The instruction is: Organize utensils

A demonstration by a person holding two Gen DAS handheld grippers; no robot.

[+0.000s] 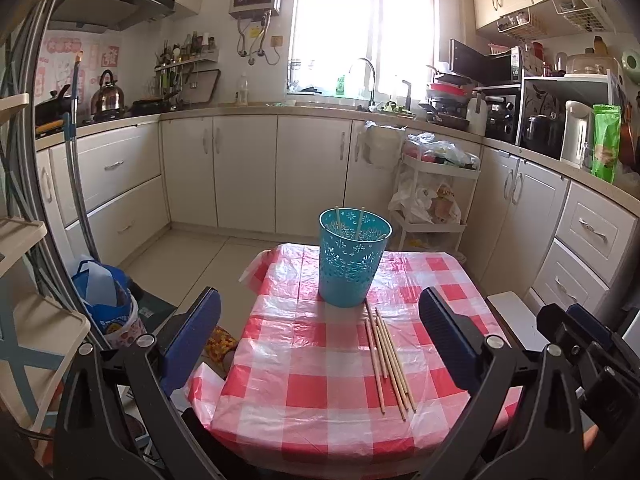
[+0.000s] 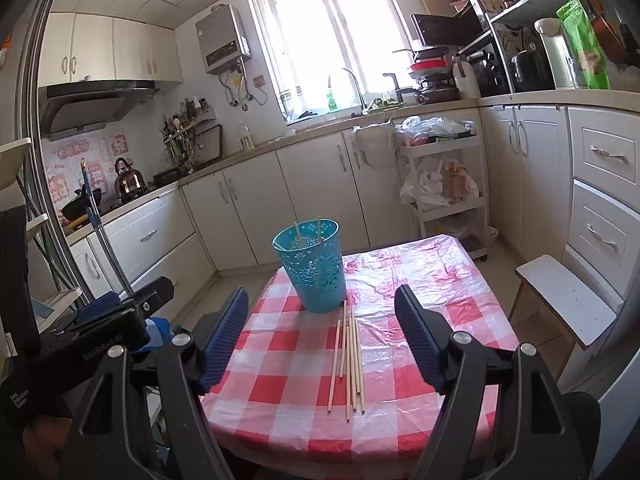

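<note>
Six or so loose chopsticks [image 2: 349,360] being seen lying on checked surface [image 2: 420,280], just near of blue basket [image 2: 316,268], long axes running near-to-far. Right claw [image 2: 320,344], spread and empty, being framed directly over them; left claw [image 1: 320,340], spread, being offset left.

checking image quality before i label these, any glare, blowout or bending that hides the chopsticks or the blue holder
Left wrist view: the window is blown out white, yet the blue holder and loose chopsticks stay sharp; fisheye bends the counters. Right wrist view: the window is equally washed out, and the plastic tablecloth shows sheen, hiding nothing.
</note>
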